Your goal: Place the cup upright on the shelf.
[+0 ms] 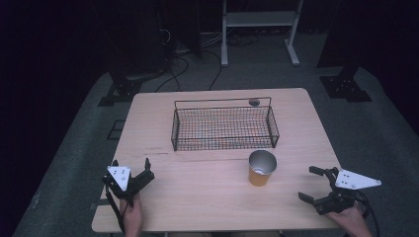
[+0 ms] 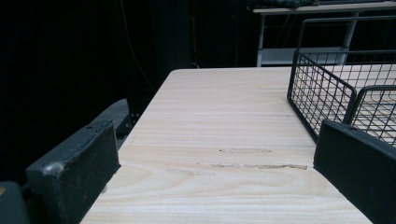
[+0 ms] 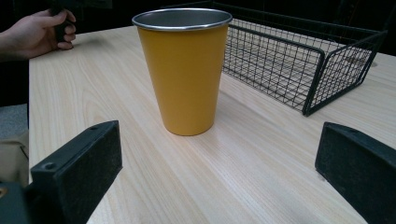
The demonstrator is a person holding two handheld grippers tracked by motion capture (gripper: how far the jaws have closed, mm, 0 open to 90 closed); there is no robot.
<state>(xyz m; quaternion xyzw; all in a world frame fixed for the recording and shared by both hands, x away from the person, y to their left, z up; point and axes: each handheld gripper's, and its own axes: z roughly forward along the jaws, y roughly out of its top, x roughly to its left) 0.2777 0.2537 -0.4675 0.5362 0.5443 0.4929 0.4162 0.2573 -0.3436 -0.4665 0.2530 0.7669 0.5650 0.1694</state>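
Wood-grain table (image 1: 197,197), scuff marks (image 2: 252,158) on top near front left. Small dark round hole (image 1: 254,102) at the back edge. Grey floor (image 1: 385,128) all round. White metal frame (image 1: 259,19) behind, black cables (image 1: 173,64) trailing by it. Black stand bases (image 1: 346,86) at back.

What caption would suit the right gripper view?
An open tool faces an upright yellow cup on a wooden table, with a wire basket behind it.
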